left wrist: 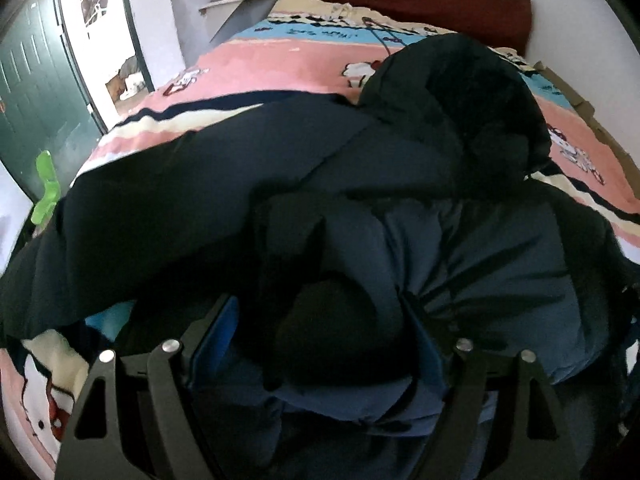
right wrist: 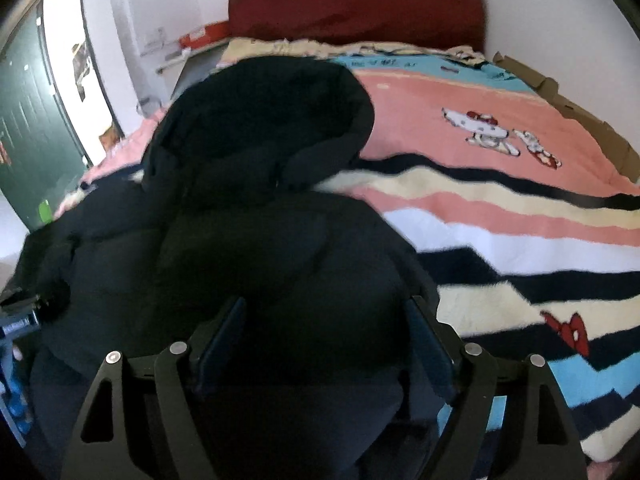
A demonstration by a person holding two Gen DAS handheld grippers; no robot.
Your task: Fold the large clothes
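Note:
A dark navy puffy hooded jacket (left wrist: 280, 184) lies on the bed, its hood (left wrist: 460, 100) toward the headboard. My left gripper (left wrist: 324, 320) has thick folds of the jacket bunched between its wide-apart fingers. In the right wrist view the jacket (right wrist: 240, 240) fills the left half, with the hood (right wrist: 260, 120) behind. My right gripper (right wrist: 324, 320) also has a bulge of the jacket filling the gap between its wide-apart fingers. The fingertips of both are buried in fabric.
The bed has a pink, cream, blue and black striped cartoon blanket (right wrist: 500, 208) and a dark red headboard (right wrist: 356, 4). A green door (left wrist: 36, 112) and an open doorway are at the left. Cardboard (right wrist: 580, 116) lines the bed's right edge.

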